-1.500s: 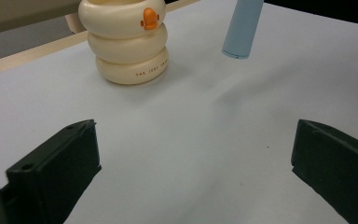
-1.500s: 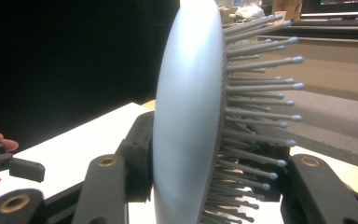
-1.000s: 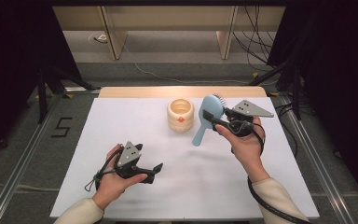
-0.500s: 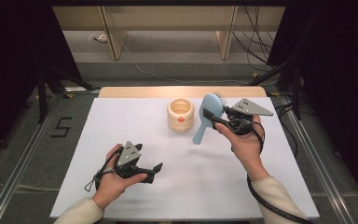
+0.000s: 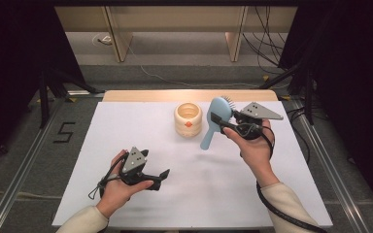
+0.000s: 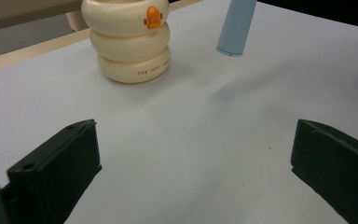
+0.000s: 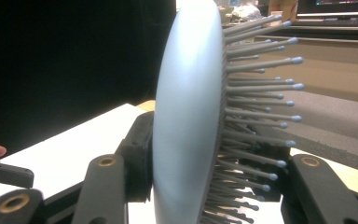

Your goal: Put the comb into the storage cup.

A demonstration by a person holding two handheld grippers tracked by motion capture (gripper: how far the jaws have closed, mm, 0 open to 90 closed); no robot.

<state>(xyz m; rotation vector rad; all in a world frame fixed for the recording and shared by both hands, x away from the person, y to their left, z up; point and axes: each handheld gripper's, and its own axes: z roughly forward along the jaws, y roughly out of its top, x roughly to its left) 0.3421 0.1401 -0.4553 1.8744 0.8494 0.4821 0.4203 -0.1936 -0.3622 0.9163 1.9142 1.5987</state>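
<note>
A light blue hairbrush (image 5: 215,119) hangs above the white table, handle slanting down toward the front left. My right gripper (image 5: 219,119) is shut on its head; in the right gripper view the brush head (image 7: 186,116) stands on edge between the jaws, bristles (image 7: 256,107) pointing right. A cream ringed pot (image 5: 188,119) with an orange duck mark stands just left of the brush; it is also in the left gripper view, pot (image 6: 131,39) with the brush handle tip (image 6: 235,28) beside it. My left gripper (image 5: 162,177) rests low near the front left, open and empty.
The white table top (image 5: 126,126) has a wooden strip (image 5: 145,95) along its far edge. Metal rails (image 5: 24,160) run along both sides on the floor. A black cable (image 5: 281,211) trails from the right gripper past the sleeve.
</note>
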